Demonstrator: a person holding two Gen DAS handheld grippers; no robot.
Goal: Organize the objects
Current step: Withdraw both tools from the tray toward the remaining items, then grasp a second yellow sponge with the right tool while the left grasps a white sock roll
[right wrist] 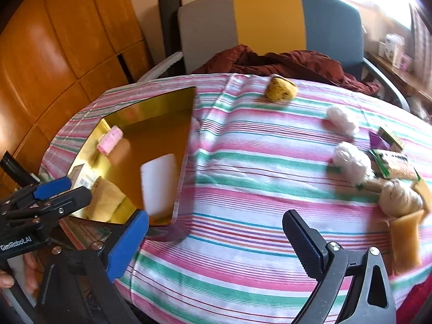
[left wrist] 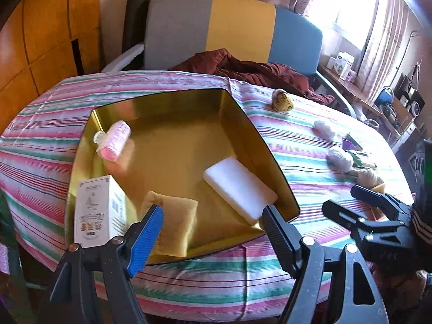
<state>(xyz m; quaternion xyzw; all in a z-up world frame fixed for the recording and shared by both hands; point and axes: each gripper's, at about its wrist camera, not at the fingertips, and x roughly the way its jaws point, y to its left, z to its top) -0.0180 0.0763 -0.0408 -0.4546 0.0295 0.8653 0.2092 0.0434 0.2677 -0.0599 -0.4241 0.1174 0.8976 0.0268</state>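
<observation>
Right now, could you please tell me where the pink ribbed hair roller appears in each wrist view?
Left wrist: pink ribbed hair roller, upper left, in the gold tin's far-left corner.
Right wrist: roller, left of centre, same corner.
Shared landmark: white foam block inside the tin.

Daylight pours in from the window [left wrist: 348, 13] at the upper right, blown out to white, and washes the curtain [left wrist: 378, 54] beside it. The gold tin [left wrist: 172, 135] throws warm reflections off its inner walls. Both views bow strongly at the edges, with dark corners. The items at the right of the striped cloth [right wrist: 243, 162] smear with motion blur.
</observation>
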